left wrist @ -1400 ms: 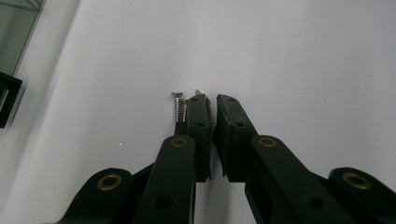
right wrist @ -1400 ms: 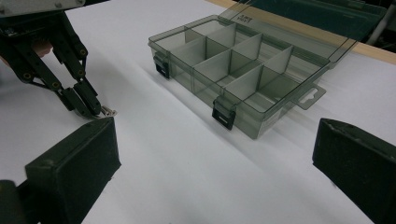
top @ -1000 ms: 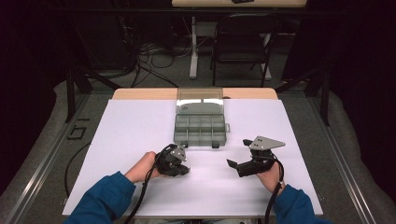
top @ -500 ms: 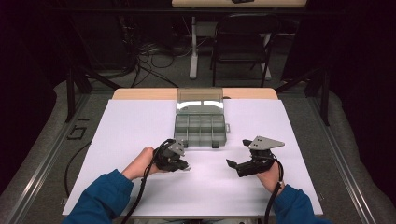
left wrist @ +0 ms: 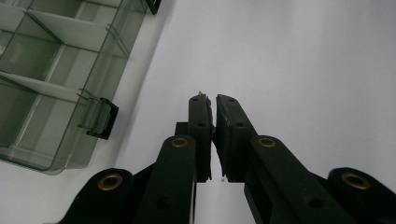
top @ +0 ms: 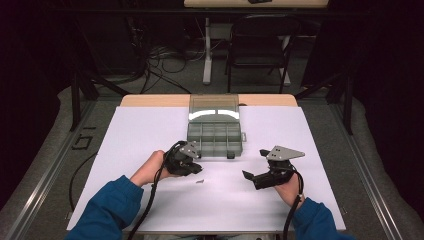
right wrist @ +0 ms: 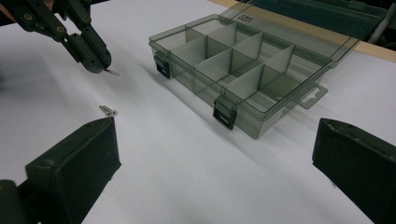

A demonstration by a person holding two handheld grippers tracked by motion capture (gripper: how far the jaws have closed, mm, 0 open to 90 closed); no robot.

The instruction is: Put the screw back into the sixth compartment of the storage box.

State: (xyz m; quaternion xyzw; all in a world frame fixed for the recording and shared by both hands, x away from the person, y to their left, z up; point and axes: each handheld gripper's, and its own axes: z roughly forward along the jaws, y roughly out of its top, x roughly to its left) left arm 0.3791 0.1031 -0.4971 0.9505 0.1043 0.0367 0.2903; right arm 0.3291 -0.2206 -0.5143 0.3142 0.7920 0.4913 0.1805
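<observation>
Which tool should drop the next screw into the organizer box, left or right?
Left. The left tool is already shut on a screw and sits close to the open box. The right tool is open and empty; another screw lies on the table.

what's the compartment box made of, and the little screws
Compartment box: likely smoky clear plastic, glossy; dividers show through its walls, black latches. Screw on the table and the one in the left gripper: probably metal, with a silvery glint.
</observation>
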